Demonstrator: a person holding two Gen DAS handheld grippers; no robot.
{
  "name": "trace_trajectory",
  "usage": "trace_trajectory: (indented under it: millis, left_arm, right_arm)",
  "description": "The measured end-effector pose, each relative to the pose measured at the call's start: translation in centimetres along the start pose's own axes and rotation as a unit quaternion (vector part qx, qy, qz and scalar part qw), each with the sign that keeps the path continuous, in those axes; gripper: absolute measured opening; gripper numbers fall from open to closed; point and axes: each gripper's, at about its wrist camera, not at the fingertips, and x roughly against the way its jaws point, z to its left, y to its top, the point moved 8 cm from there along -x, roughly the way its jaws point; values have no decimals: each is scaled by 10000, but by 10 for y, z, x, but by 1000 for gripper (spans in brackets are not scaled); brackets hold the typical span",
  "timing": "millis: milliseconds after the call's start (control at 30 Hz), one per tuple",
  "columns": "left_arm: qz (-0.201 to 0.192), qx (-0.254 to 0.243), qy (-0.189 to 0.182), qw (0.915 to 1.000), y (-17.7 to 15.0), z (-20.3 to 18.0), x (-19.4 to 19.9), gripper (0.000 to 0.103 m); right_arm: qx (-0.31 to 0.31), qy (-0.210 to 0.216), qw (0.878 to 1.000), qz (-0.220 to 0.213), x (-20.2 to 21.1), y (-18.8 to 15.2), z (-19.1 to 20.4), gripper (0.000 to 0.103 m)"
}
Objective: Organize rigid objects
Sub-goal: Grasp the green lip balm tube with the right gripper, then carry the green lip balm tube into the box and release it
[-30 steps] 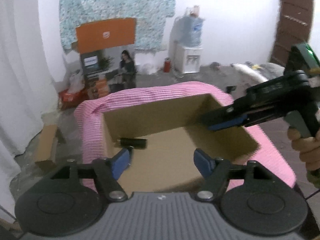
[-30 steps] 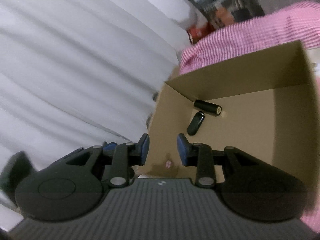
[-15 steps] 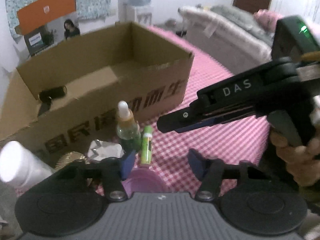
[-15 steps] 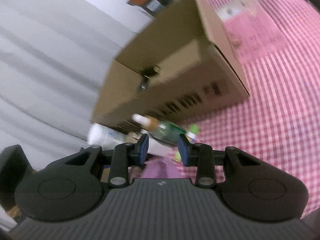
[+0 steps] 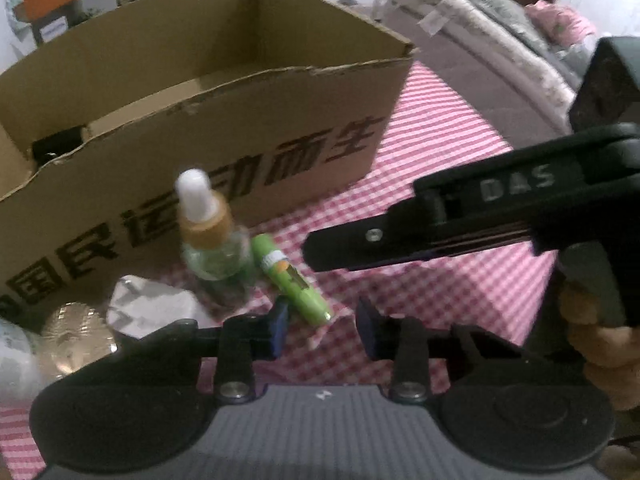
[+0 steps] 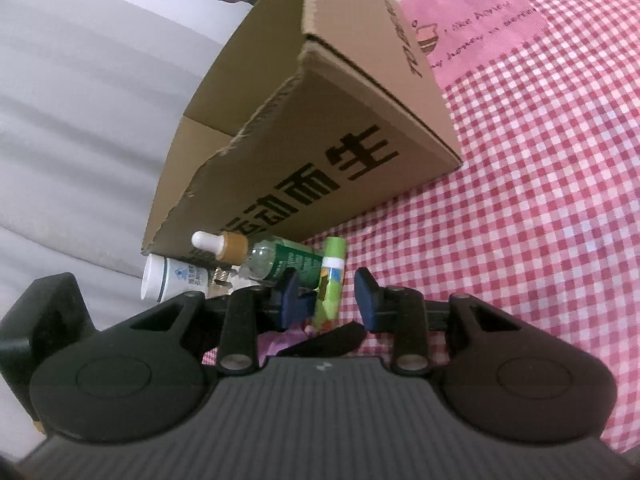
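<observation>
Your left gripper (image 5: 320,330) is closing with nothing between its jaws yet; the green tube (image 5: 290,280) lies just ahead, by the left pad. Your right gripper (image 6: 326,298) sits narrow and empty, the tube framed in its gap. Beside the tube stands a dropper bottle (image 5: 210,232), the cardboard box (image 5: 240,128) behind. Centre on the tube before squeezing, and avoid nudging the bottle.

surface: pink-and-white checked cloth (image 5: 440,168) | on it: open cardboard box (image 5: 224,152), printed black characters on front wall | just before box: dropper bottle (image 5: 212,240) upright; green tube (image 5: 292,280) lying beside it; white crumpled piece (image 5: 148,304); gold round item (image 5: 76,336); white jar (image 6: 168,280) on its side
</observation>
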Motion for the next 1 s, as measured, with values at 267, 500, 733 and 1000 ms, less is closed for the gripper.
trace_trajectory:
  millis: [267,500,733,1000]
  left_arm:
    - [-43,25,287,9996,6,8,-8,36]
    - [-68,0,252,9997,7,6,-10,31]
    - [-132,-97,381,9991,7,-2,-10,31]
    - [-259,-181,283,9991,3,-13,0,30]
  right_arm:
    - [113,-62,9999,51,6,9,-8,31]
    - [315,-172,9986,387,-13,4,-5,28]
    - [356,-185,9985,373,-17,9,-4,20]
    - [280,-133,9991,277,-5,2,-4,20]
